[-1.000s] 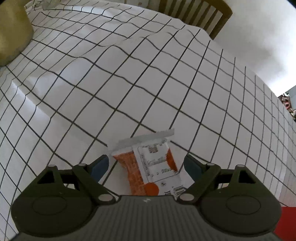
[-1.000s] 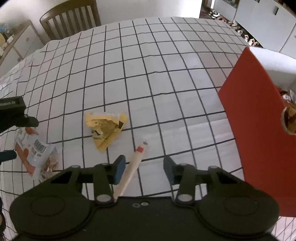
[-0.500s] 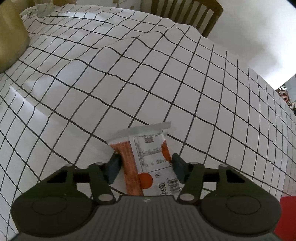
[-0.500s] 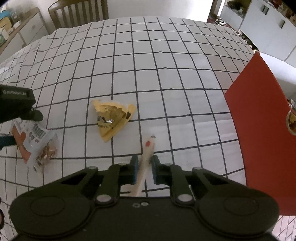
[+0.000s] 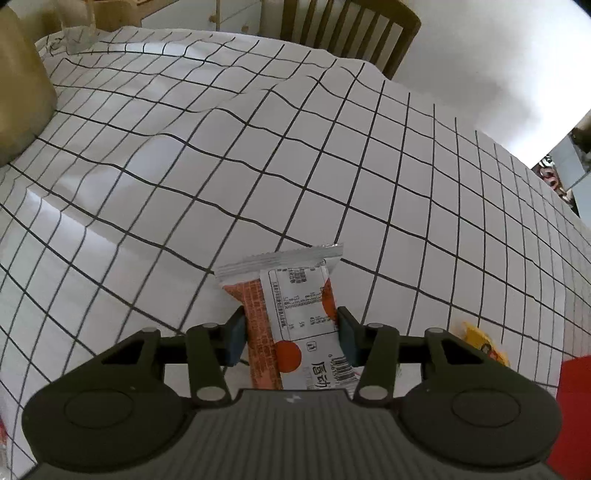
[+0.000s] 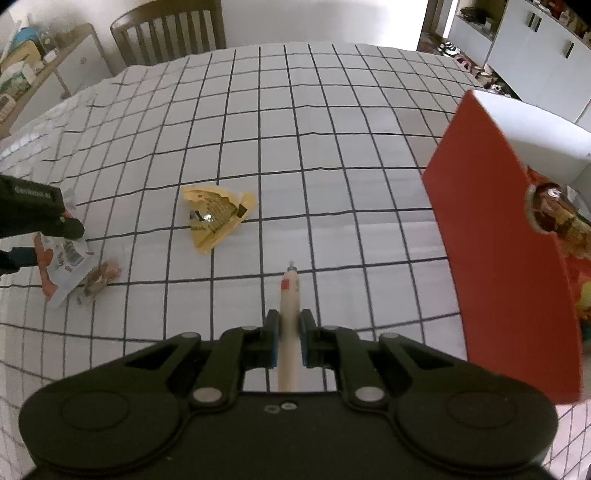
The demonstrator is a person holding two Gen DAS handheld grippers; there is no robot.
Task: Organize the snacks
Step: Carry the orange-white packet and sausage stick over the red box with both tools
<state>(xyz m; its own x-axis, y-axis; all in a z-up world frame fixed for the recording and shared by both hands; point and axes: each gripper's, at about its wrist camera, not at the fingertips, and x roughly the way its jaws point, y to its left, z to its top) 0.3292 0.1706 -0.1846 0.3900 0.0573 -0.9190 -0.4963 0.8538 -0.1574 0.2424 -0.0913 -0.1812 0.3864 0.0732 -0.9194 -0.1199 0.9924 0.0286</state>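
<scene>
My left gripper [image 5: 290,334] is shut on an orange and white snack packet [image 5: 291,310], held just above the checked tablecloth; it also shows in the right wrist view [image 6: 61,264] at the far left. My right gripper [image 6: 289,339] is shut on a thin cream snack stick [image 6: 289,314] with a red band near its tip. A yellow triangular snack packet [image 6: 214,218] lies on the cloth between them; its edge shows in the left wrist view [image 5: 484,343]. A red box [image 6: 498,240] with snacks inside stands at the right.
The checked tablecloth [image 5: 258,166] is wrinkled. A wooden chair [image 6: 170,29] stands at the far edge. A tan object [image 5: 18,92] sits at the far left. White cabinets [image 6: 535,55] stand beyond the table.
Both grippers have closed: the left on the orange and white packet, the right on the snack stick. Both have lifted slightly with their loads.
</scene>
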